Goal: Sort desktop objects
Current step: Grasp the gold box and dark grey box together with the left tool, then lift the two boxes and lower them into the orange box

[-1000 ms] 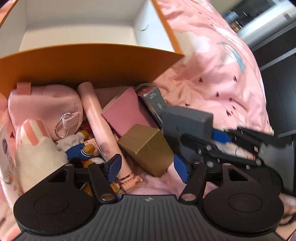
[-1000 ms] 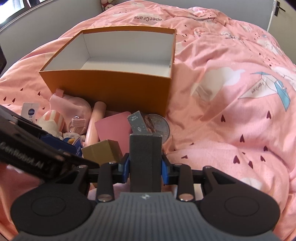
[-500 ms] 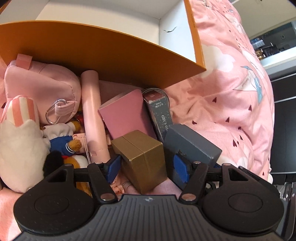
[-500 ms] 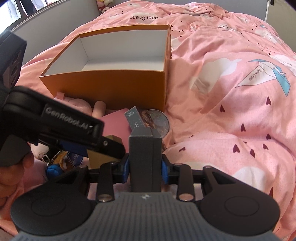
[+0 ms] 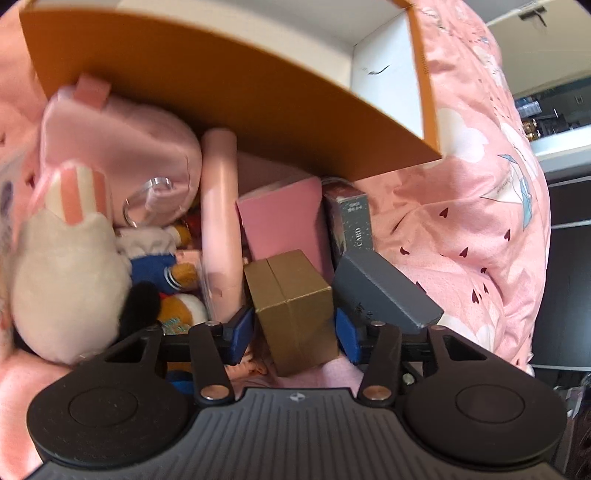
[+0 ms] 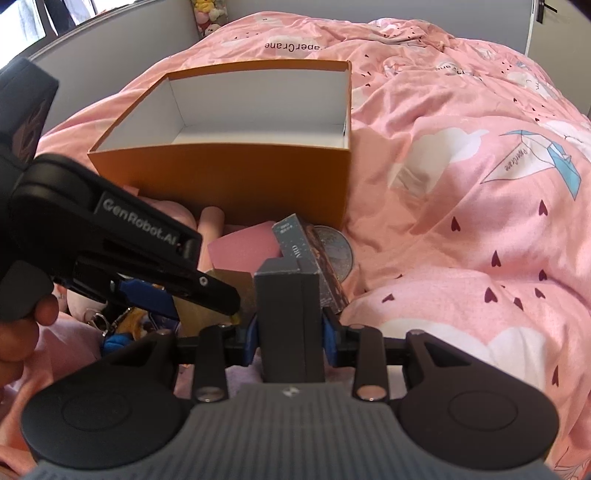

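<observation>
Two grippers worked beside the orange box, which held nothing visible. Left gripper, jaws just closing, straddled the gold box, contact unclear; right gripper clamped the grey box.

A pink duvet printed with clouds, hearts and paper cranes is covering a bed. A grey headboard is running behind it, with plush toys sitting on top. Daylight is coming through a window at upper left.
</observation>
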A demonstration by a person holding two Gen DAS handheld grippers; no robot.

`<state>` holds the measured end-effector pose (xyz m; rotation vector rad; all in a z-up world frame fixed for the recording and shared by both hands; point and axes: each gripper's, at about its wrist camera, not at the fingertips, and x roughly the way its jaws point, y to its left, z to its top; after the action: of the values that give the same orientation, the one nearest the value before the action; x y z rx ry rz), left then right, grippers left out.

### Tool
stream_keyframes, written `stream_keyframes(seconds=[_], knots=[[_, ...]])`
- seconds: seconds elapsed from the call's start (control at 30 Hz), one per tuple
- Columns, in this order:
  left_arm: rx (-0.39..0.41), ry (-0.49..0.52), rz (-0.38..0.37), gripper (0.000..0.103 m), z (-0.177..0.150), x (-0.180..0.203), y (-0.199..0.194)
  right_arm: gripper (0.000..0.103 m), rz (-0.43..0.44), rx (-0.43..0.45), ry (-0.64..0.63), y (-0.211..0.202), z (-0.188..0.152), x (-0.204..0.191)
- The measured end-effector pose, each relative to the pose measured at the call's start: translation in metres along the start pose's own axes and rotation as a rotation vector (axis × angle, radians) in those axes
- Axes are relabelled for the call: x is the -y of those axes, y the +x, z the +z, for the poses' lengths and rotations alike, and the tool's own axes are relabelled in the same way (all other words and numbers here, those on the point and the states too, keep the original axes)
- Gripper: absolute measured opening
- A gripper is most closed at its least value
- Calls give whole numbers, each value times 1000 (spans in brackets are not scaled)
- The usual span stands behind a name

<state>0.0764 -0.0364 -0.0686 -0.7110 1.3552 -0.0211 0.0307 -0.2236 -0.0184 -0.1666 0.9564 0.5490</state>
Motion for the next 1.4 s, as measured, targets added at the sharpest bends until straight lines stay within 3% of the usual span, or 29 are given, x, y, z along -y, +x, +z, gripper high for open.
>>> stream_keyframes(seconds=[0.23,0.53,0.83,1.1,1.3,1.4], knots=[[14,-9,9,56,-3,-4,4,37,-5,8,-13,0,-3,-2],[66,104,-10,55,-8,1,-22,36,21,49,29,-12,6,7],[172,281,-5,55,-14,8,-64,35,87,85,54,-27,26,7],[277,418,-2,55,-1,18,-122,35,167,153,58,-46,66,-4],[355,474,17,55,27,23,-170,35,189,231,-16,-56,116,-28],[356,490,44,55,51,23,-180,35,205,239,-31,-48,146,-36]])
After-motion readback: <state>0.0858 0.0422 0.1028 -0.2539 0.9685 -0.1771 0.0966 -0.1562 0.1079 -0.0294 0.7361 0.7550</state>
